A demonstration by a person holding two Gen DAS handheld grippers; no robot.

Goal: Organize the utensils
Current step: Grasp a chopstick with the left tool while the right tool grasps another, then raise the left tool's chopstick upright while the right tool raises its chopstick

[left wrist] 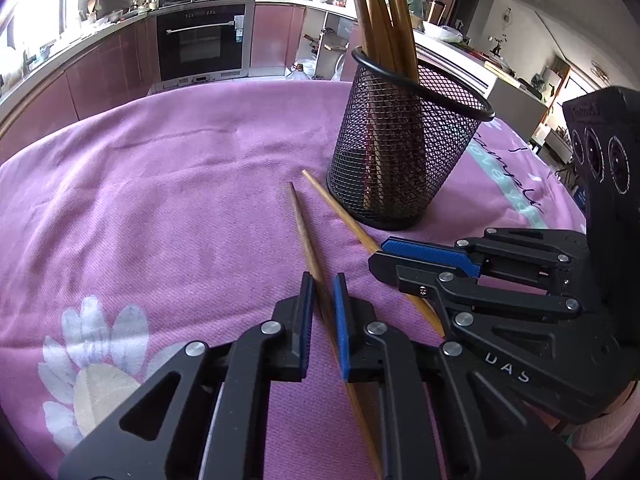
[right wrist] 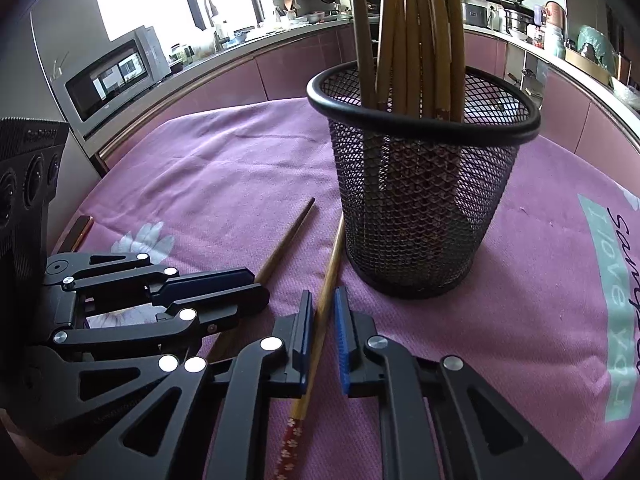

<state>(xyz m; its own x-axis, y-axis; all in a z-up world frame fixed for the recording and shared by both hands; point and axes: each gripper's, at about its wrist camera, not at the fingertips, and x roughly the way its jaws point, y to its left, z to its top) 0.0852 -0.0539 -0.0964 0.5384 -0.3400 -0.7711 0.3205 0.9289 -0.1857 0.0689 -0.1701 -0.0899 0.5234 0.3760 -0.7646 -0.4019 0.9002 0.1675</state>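
Note:
A black mesh holder (left wrist: 400, 152) (right wrist: 420, 208) stands upright on the pink cloth with several wooden chopsticks in it. Two loose chopsticks lie in front of it, tips pointing away from me. The darker chopstick (left wrist: 302, 228) (right wrist: 288, 236) runs between the blue pads of my left gripper (left wrist: 322, 292) (right wrist: 256, 284), which is shut on it. On the paler chopstick (left wrist: 340, 208) (right wrist: 334, 264), whose near end is red with flowers, my right gripper (right wrist: 323, 304) (left wrist: 378, 256) is shut. Both grippers rest low, side by side, just short of the holder.
The pink tablecloth (left wrist: 180, 200) has a white flower print at the near left and a teal text band (right wrist: 612, 320) on the right. A flat brown object (right wrist: 78, 232) lies at the cloth's left edge. Kitchen counters and an oven (left wrist: 200, 40) lie beyond the table.

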